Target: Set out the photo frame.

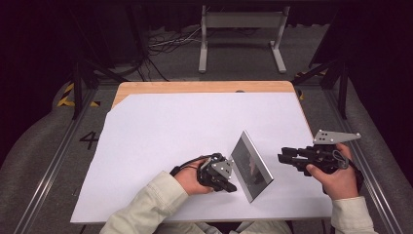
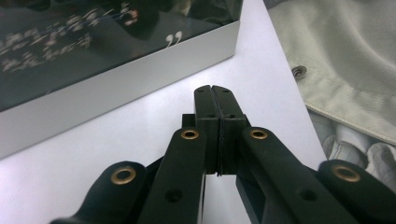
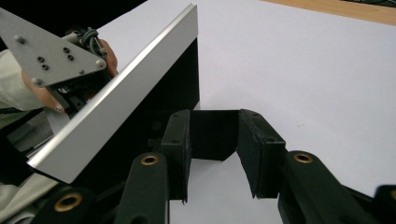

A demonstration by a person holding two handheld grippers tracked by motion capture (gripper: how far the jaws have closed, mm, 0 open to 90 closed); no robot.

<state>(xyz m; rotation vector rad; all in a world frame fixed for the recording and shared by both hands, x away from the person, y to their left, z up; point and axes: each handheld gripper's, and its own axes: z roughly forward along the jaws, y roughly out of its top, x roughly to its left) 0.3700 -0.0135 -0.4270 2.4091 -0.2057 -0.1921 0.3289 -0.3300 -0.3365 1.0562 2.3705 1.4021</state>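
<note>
One large white sheet [image 1: 160,146] covers most of the light wooden table [image 1: 195,87], and on its near half a silver-framed rectangular picture frame with dark glass [image 1: 251,165] stands tilted on its lower edge between the two hands. Left gripper [image 1: 225,185] sits just beside the frame's glass face, low over the sheet, jaws pressed together on nothing. Right gripper [image 1: 284,157] hangs near the frame's black back side, jaws spread with nothing between them, not touching it.

Left tongs [image 2: 215,100] shut, empty, low; right tongs [image 3: 215,154] parted, empty, level.
</note>
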